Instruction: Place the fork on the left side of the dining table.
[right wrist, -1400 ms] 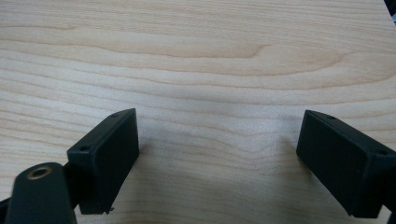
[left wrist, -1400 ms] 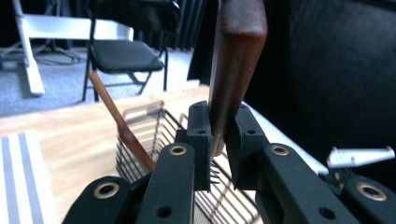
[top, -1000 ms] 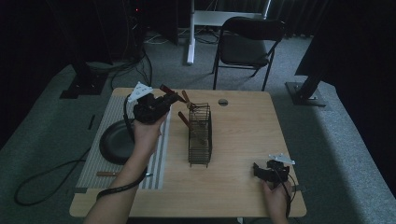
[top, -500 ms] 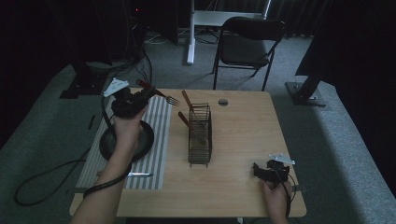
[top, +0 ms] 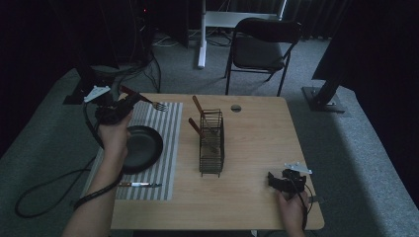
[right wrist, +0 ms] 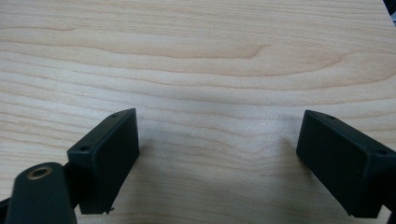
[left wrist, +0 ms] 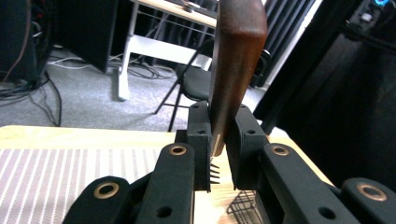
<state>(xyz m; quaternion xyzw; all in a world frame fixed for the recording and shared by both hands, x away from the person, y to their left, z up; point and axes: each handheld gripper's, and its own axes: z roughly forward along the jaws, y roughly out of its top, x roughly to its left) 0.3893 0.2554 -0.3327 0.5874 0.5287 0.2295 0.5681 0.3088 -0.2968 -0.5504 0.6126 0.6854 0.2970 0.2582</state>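
- Surface (top: pixel 257 143): the striped mat (top: pixel 165 143) carries a dark plate (top: pixel 143 145) and a knife (top: pixel 141 184); two utensils remain in the wire caddy (top: pixel 211 143).
- Left gripper (top: pixel 129 102): fingers clamp the wood-handled fork (top: pixel 148 101) above the mat's far end, not yet laid down.
- Right gripper (top: pixel 277 179): fingers wide, empty, resting.

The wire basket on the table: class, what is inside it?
Two brown wooden handles stick up out of the wire basket, leaning toward its far left. Their lower ends are too dark to identify behind the wires.
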